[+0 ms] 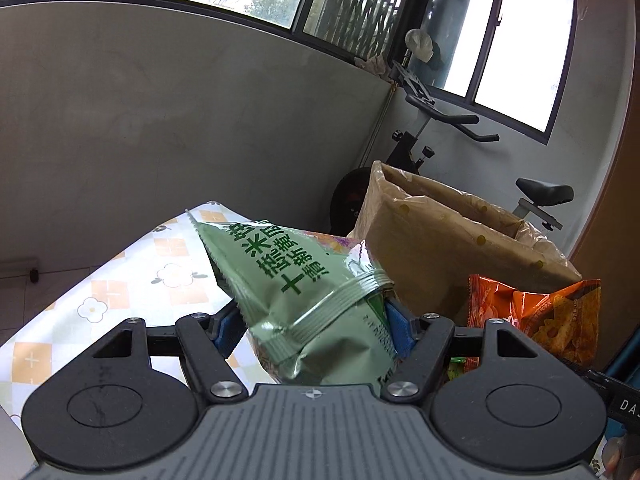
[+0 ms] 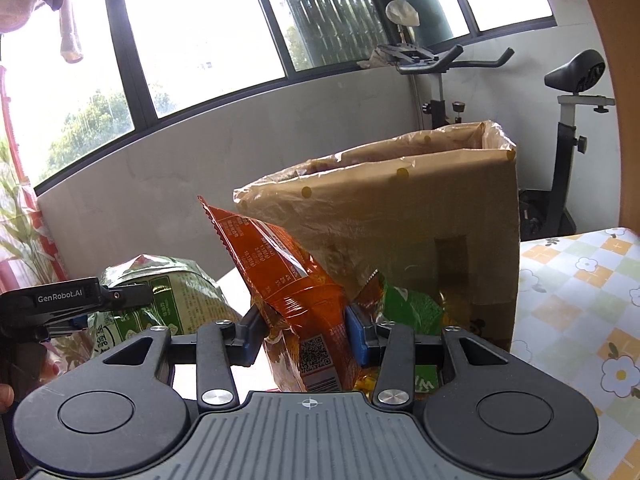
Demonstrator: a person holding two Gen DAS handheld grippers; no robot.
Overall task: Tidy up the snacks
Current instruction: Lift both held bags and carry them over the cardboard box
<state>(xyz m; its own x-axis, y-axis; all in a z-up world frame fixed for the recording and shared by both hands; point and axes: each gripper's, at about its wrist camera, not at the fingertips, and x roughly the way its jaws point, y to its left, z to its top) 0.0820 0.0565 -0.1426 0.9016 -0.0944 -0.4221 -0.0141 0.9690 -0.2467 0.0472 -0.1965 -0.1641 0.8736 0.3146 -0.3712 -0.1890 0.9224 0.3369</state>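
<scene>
My left gripper [image 1: 310, 326] is shut on a pale green snack bag [image 1: 296, 280] and holds it above the table, left of the cardboard box [image 1: 432, 248]. My right gripper [image 2: 306, 330] is shut on an orange snack bag [image 2: 288, 276] just in front of the same box [image 2: 404, 220]. The box is open at the top and lined with clear plastic. The orange bag also shows at the right in the left wrist view [image 1: 548, 316]. The green bag and the left gripper [image 2: 100, 304] show at the left in the right wrist view.
A table with a flowered checked cloth [image 1: 120, 280] carries the box. A green packet [image 2: 412, 308] lies at the box's foot behind the orange bag. An exercise bike [image 2: 568, 128] stands behind the box, below the windows.
</scene>
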